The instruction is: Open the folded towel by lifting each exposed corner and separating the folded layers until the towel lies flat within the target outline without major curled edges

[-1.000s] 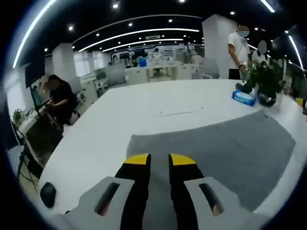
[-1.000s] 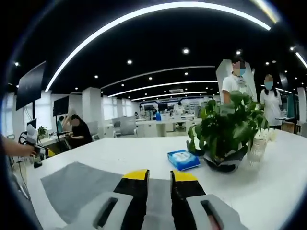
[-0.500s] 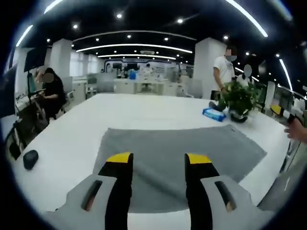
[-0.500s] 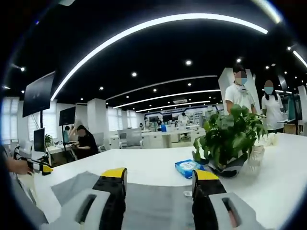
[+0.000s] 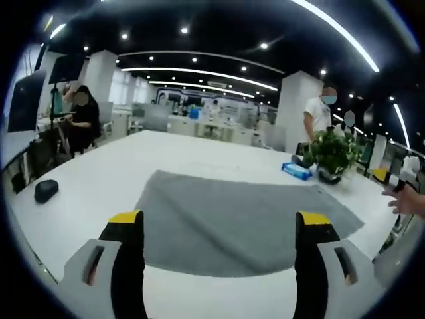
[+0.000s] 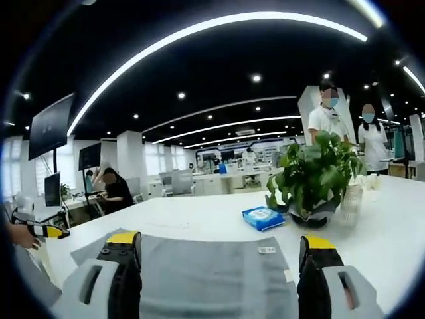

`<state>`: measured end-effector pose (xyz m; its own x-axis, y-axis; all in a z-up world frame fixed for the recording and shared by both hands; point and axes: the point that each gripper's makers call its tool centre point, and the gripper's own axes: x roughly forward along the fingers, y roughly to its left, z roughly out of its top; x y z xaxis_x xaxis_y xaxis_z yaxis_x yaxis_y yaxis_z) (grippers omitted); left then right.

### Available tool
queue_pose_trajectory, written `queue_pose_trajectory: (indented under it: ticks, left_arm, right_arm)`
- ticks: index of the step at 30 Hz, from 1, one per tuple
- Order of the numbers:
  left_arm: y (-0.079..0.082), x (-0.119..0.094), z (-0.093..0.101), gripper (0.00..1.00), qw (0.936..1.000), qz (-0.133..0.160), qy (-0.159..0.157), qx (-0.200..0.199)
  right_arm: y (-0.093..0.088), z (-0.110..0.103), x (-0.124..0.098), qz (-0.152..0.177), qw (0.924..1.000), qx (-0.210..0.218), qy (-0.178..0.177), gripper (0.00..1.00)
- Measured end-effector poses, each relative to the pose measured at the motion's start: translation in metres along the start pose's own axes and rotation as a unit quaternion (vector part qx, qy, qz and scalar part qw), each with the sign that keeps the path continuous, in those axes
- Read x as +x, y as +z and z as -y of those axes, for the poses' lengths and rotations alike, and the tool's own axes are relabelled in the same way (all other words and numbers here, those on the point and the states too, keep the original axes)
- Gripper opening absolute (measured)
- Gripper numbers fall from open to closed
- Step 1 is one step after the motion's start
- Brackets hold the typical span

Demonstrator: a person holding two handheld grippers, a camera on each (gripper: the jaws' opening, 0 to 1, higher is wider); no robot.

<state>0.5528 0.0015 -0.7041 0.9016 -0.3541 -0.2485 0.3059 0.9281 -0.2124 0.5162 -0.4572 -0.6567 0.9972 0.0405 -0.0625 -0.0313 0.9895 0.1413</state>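
Note:
A grey towel point(image 5: 232, 216) lies spread flat on the white table point(image 5: 126, 169); in the right gripper view the same towel point(image 6: 199, 266) shows a small white label near its far right corner. My left gripper point(image 5: 219, 229) hangs open above the towel's near edge, nothing between its yellow-tipped jaws. My right gripper point(image 6: 219, 249) is open too, wide, over the towel's near side with nothing held. The left gripper point(image 6: 50, 231) and a hand show at the far left of the right gripper view. A hand point(image 5: 405, 199) reaches in at the right of the left gripper view.
A potted plant point(image 6: 319, 183) and a blue wipes pack point(image 6: 263, 217) stand beyond the towel; plant point(image 5: 332, 153) and pack point(image 5: 297, 171) appear at its far right. A black mouse point(image 5: 45, 191) lies at the table's left. A seated person point(image 5: 83, 119) and two standing people point(image 6: 345, 123) are nearby.
Both grippers have opened wide, from nearly shut a second ago. Both have drawn back from the towel, which now lies flat on the table.

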Motion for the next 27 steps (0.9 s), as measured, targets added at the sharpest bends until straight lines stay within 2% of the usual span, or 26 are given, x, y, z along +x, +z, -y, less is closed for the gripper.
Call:
queue_pose_trajectory:
  ticks: [4, 13, 21, 27]
  left_arm:
    - [-0.007, 0.003, 0.003, 0.95, 0.9999, -0.011, -0.005, 0.009]
    - [0.001, 0.009, 0.006, 0.99, 0.9997, 0.003, 0.001, 0.022]
    - [-0.005, 0.001, 0.008, 0.99, 0.9987, -0.004, 0.007, 0.049]
    - [-0.005, -0.003, 0.004, 0.99, 0.9986, -0.007, 0.012, 0.050]
  right_arm:
    - [-0.004, 0.000, -0.001, -0.005, 1.0000, 0.003, -0.003, 1.00]
    - [-0.004, 0.007, -0.003, -0.002, 0.9999, 0.006, -0.012, 1.00]
    - [-0.013, 0.009, -0.004, -0.007, 0.9998, 0.008, -0.015, 1.00]
    - [-0.020, 0.015, -0.003, -0.011, 0.9996, 0.016, -0.021, 1.00]
